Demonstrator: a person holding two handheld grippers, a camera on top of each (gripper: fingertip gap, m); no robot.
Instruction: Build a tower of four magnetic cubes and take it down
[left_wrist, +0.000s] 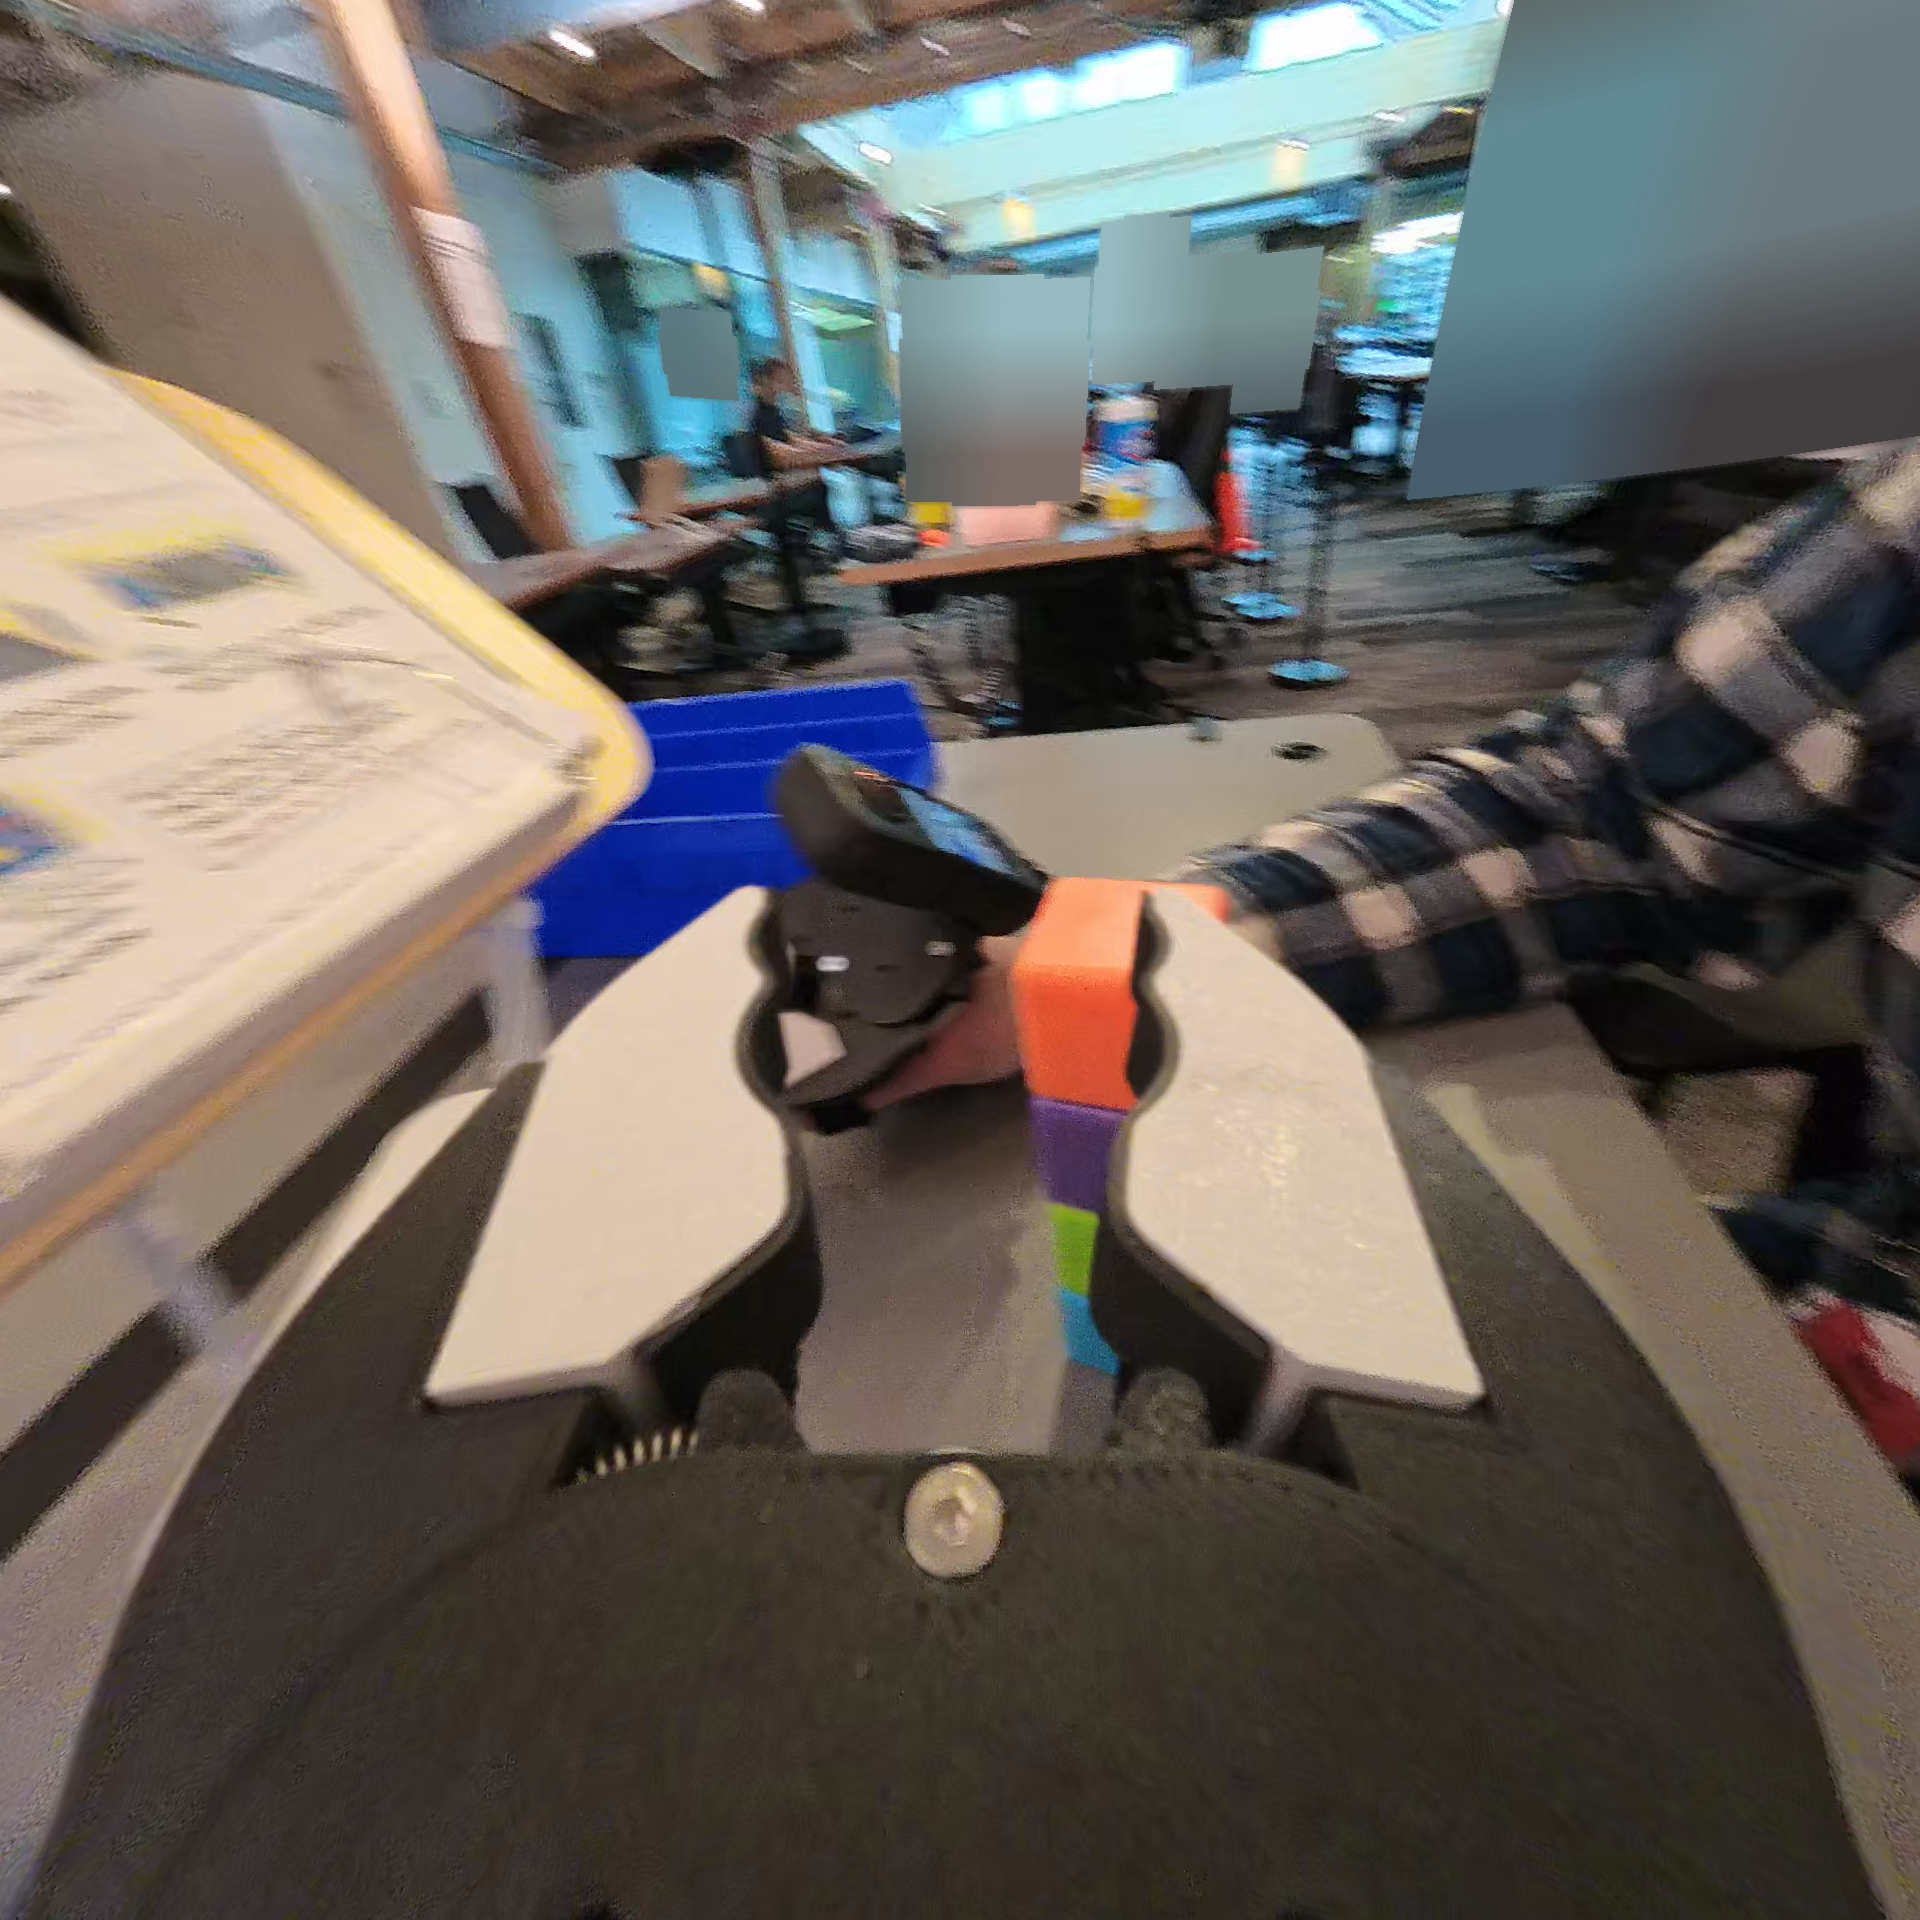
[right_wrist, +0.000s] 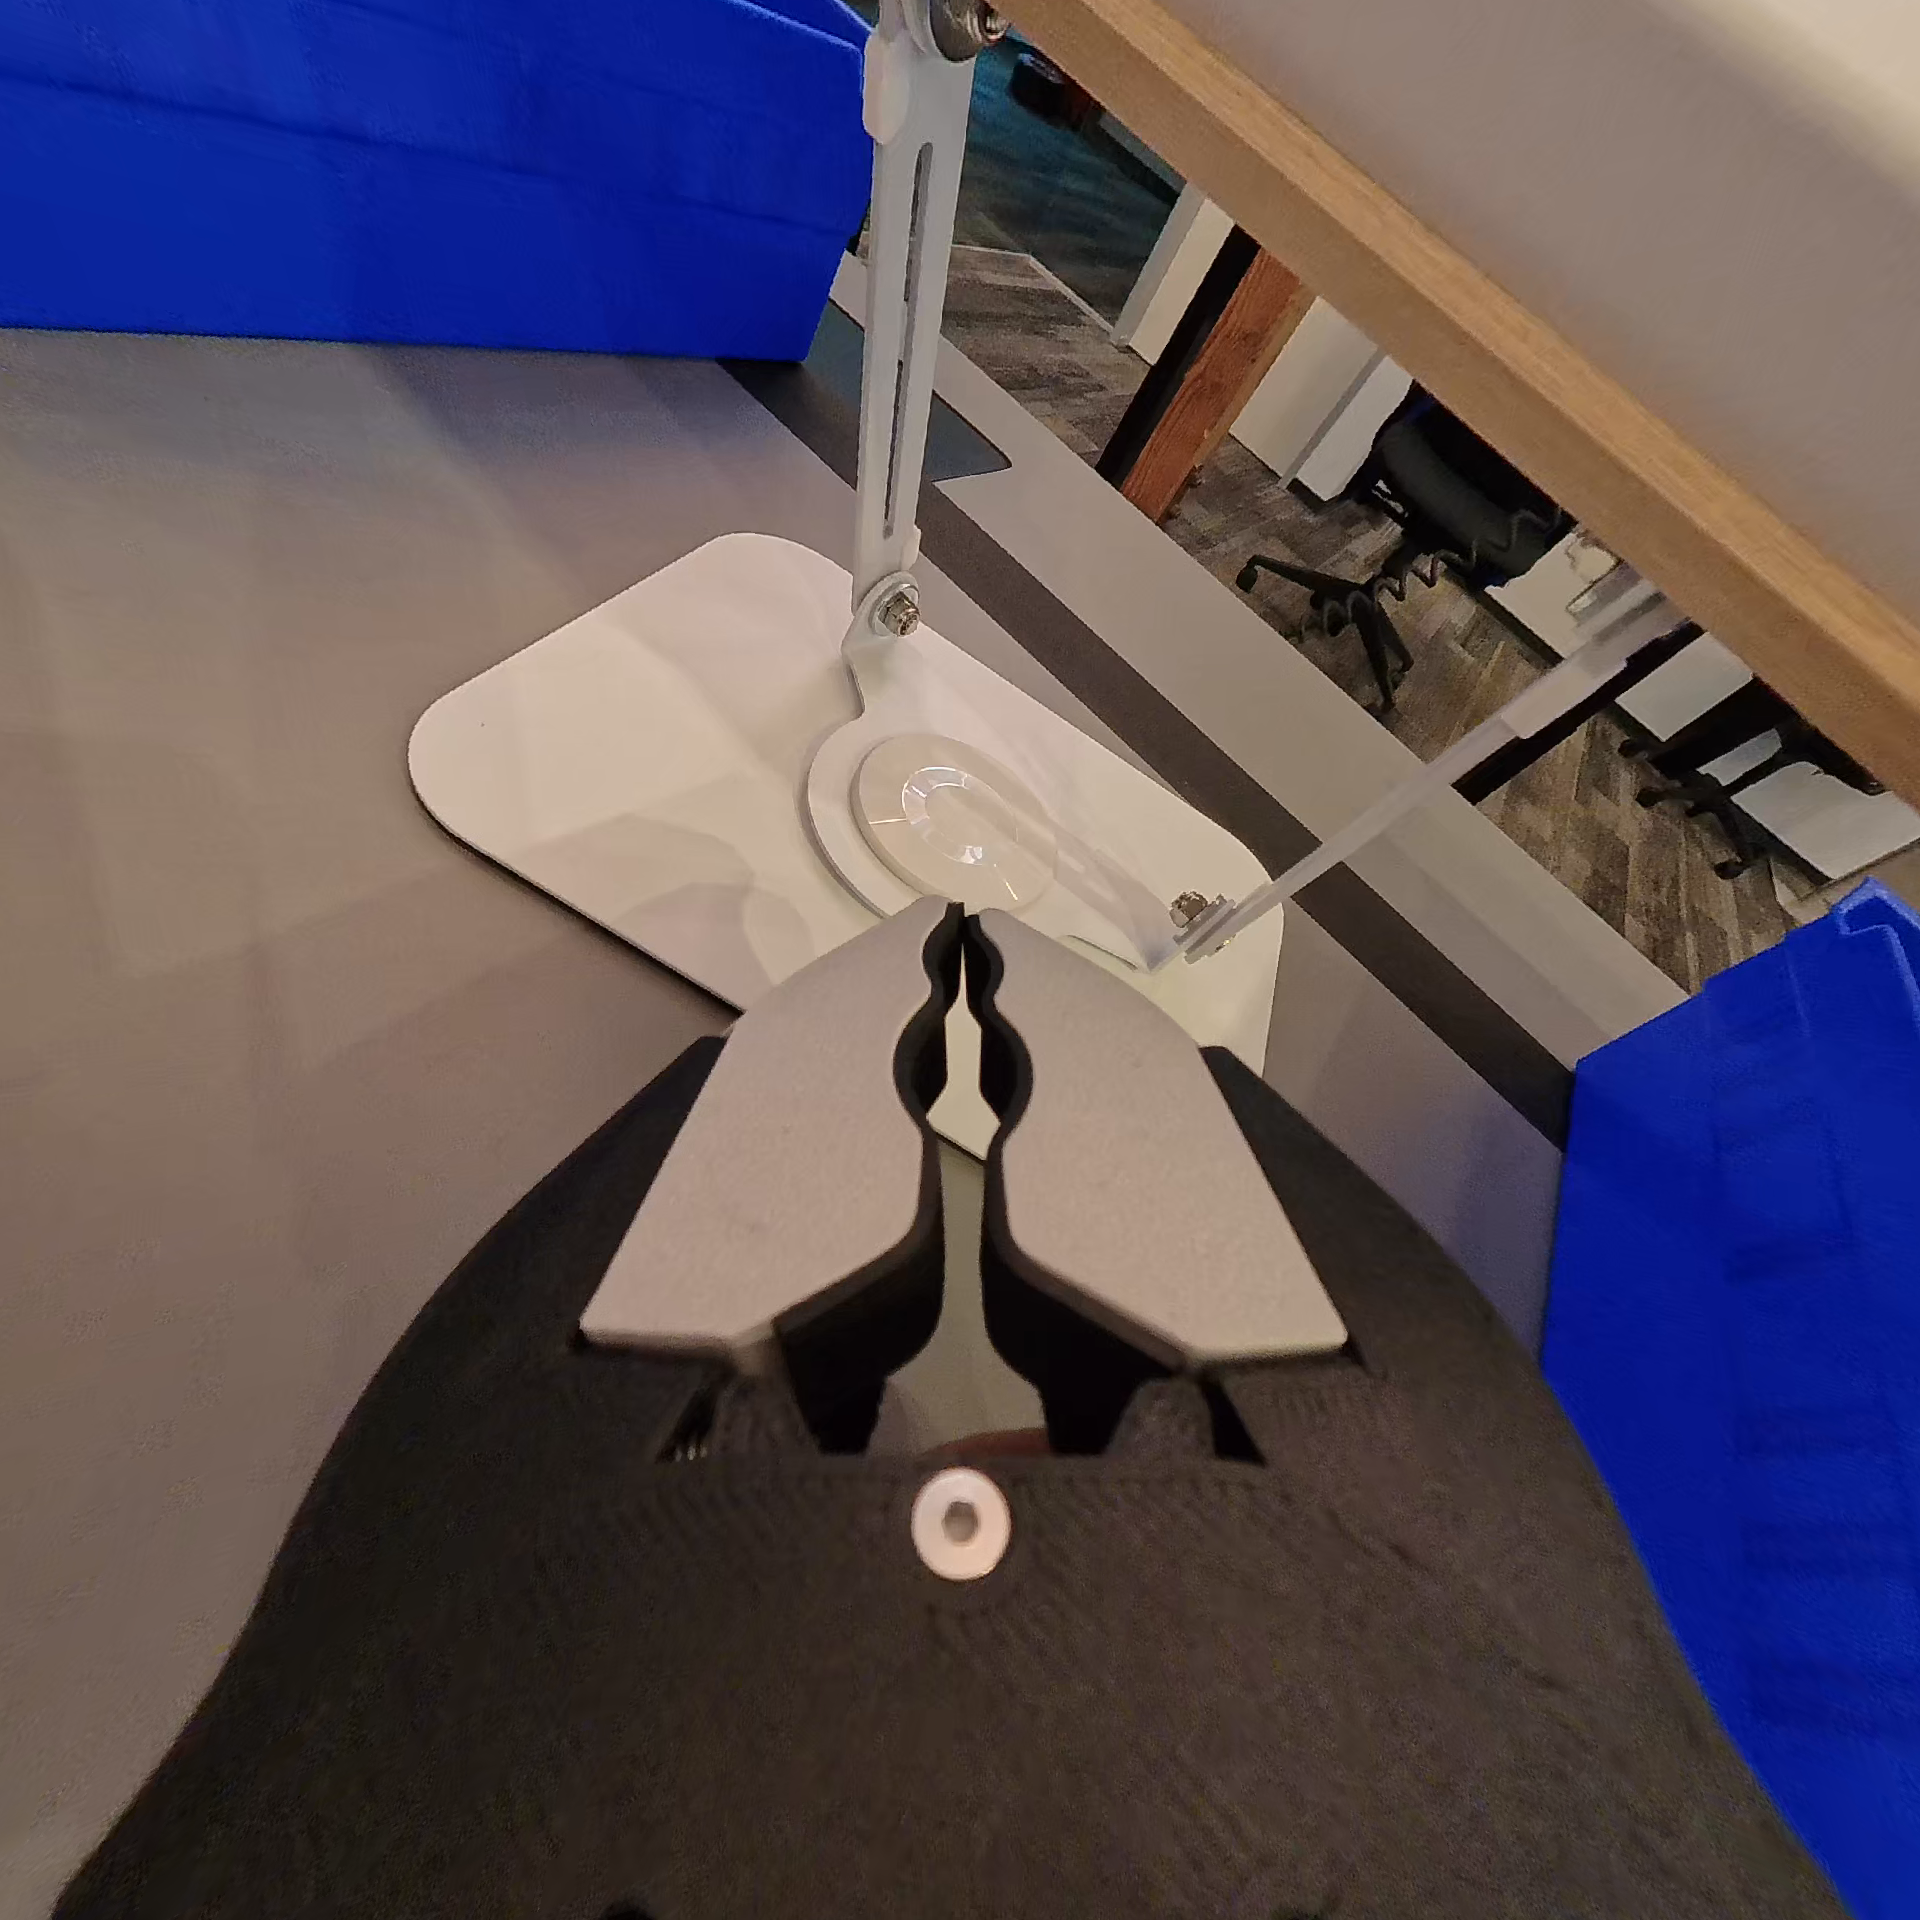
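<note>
Left tongs (left_wrist: 951, 1039) are standing wide apart, released, with nothing gripped between them. Their right-hand finger (left_wrist: 1247, 1143) is lying just beside the tower (left_wrist: 1081, 1122) of four cubes, and whether it is touching the cubes cannot be told through the blur. The stack is standing upright on the grey bench (left_wrist: 914, 1299), at the right edge of the gap: an orange cube (left_wrist: 1075, 992) on top, a purple cube (left_wrist: 1075, 1153) under it, then a green cube (left_wrist: 1075, 1247), then a blue cube (left_wrist: 1086, 1335) at the bottom, partly hidden behind the finger. Just beyond the fingertips, a person's hand (left_wrist: 961, 1039) is holding the other black gripper body, its plaid sleeve (left_wrist: 1558, 883) reaching in from the right. A blue bin (left_wrist: 727, 810) is sitting farther ahead and to the left, and a tilted board (left_wrist: 260, 727) with a yellow edge is hanging over the left side.

Right tongs (right_wrist: 958, 914) are clenched, the two tips meeting with nothing between them. They are hovering above the bench (right_wrist: 260, 831), pointing at the white base plate (right_wrist: 623, 748) of a stand, whose slotted arm (right_wrist: 899, 364) is rising straight ahead. A blue bin (right_wrist: 416, 177) is lying beyond to the left, and another blue bin (right_wrist: 1745, 1351) is close on the right. No cubes are showing in this view.
</note>
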